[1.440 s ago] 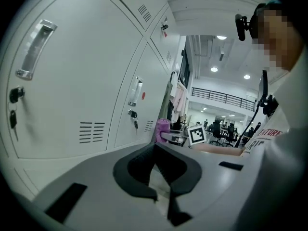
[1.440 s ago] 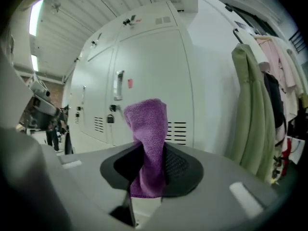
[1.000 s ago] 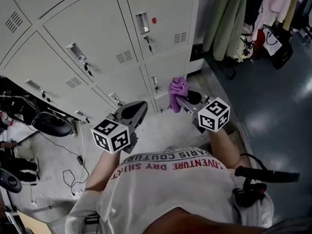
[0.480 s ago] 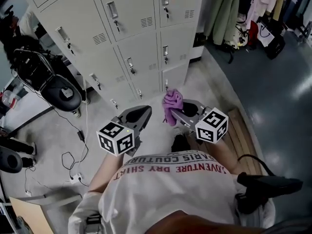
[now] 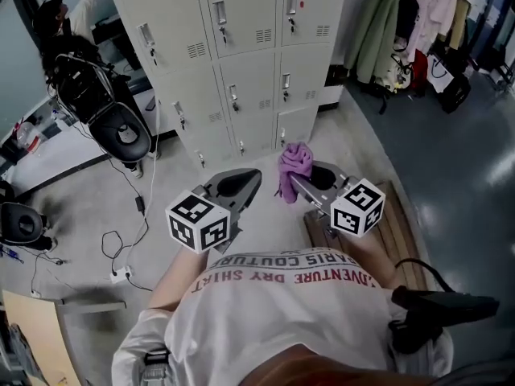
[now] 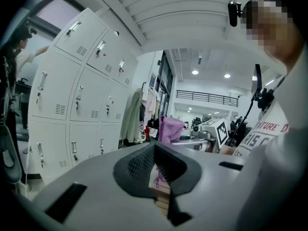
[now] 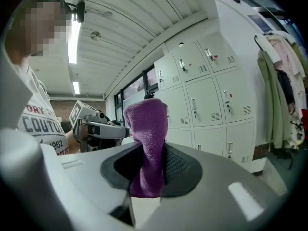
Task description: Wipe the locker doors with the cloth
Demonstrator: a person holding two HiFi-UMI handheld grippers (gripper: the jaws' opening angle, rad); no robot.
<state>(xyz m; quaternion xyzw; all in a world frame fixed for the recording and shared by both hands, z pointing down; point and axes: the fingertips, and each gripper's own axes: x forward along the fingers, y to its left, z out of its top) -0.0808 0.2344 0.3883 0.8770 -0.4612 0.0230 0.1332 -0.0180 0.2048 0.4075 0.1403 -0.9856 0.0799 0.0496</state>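
Two grippers, wiping not yet begun.
Right gripper point(image 5: 290, 180) clamps purple cloth point(image 5: 294, 159) (left gripper point(image 5: 255, 175) closed, empty); next, probably carry it to locker doors point(image 5: 241, 63) ahead.

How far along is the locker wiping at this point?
Done: the cloth is picked up, clamped in the jaws of the right gripper. In hand: it is held in the air, clear of the lockers, touching no door; the left gripper is shut and empty. Left: the wiping itself; whether any door was already wiped cannot be told.
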